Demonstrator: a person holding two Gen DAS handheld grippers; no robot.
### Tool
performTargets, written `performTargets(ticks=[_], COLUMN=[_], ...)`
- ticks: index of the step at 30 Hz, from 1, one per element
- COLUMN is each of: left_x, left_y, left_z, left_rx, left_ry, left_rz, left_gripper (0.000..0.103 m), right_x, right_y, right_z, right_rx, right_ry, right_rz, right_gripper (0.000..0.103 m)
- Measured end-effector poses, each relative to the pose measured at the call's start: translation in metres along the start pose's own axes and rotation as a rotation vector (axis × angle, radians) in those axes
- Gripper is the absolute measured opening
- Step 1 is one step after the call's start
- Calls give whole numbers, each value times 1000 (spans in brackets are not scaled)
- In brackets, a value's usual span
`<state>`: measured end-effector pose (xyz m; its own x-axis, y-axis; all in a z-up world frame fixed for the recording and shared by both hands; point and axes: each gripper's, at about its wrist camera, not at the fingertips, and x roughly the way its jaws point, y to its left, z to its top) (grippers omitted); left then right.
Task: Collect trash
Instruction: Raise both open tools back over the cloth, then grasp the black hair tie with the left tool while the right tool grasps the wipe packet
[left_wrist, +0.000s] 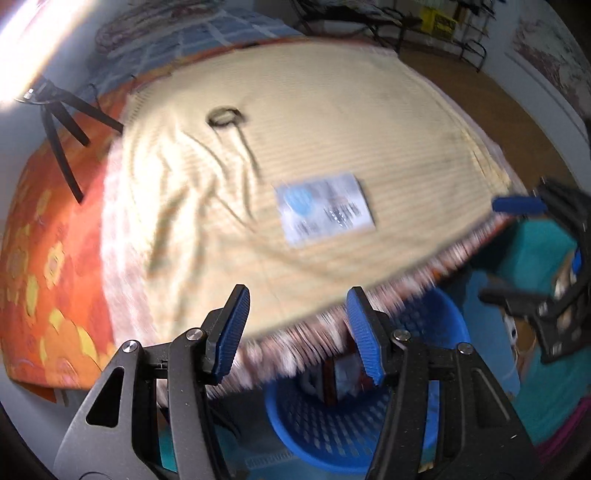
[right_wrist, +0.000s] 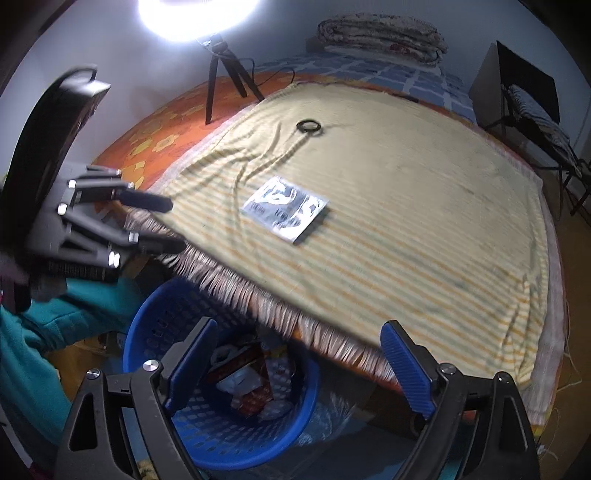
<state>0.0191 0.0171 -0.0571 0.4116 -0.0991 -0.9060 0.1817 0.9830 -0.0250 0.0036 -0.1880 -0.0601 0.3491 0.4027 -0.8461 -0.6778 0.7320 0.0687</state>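
A flat white printed packet (left_wrist: 325, 206) lies on the yellow striped cloth (left_wrist: 332, 110) on the bed; it also shows in the right wrist view (right_wrist: 284, 208). A blue perforated basket (right_wrist: 221, 417) stands on the floor below the fringed bed edge and holds several wrappers (right_wrist: 247, 384); it also shows in the left wrist view (left_wrist: 343, 428). My left gripper (left_wrist: 297, 332) is open and empty above the bed edge and basket. My right gripper (right_wrist: 295, 365) is open and empty above the basket. The left gripper also shows at the left of the right wrist view (right_wrist: 162, 221).
A black ring (right_wrist: 310, 126) with a cord lies further back on the cloth. A small black tripod (right_wrist: 225, 74) with a bright lamp stands on the orange floral sheet (right_wrist: 155, 136). Folded blankets (right_wrist: 380, 33) lie at the far end. A dark chair (right_wrist: 524, 99) stands at the right.
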Motion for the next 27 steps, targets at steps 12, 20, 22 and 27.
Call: performTargets(ticks=[12, 20, 22, 27], left_x=[45, 82, 90, 110], left_y=[74, 94, 95, 97], left_z=[94, 139, 146, 160], left_rx=[-157, -198, -191, -187], left_ry=[-15, -12, -7, 11], left_rz=[-11, -25, -19, -27], left_gripper=[56, 56, 56, 56], right_x=[34, 78, 88, 106], right_y=[6, 1, 3, 17], right_z=[56, 84, 87, 86], right_rx=[-219, -266, -307, -464], right_ry=[-35, 22, 30, 44], right_rz=[11, 103, 97, 57], right_gripper=[103, 101, 101, 102])
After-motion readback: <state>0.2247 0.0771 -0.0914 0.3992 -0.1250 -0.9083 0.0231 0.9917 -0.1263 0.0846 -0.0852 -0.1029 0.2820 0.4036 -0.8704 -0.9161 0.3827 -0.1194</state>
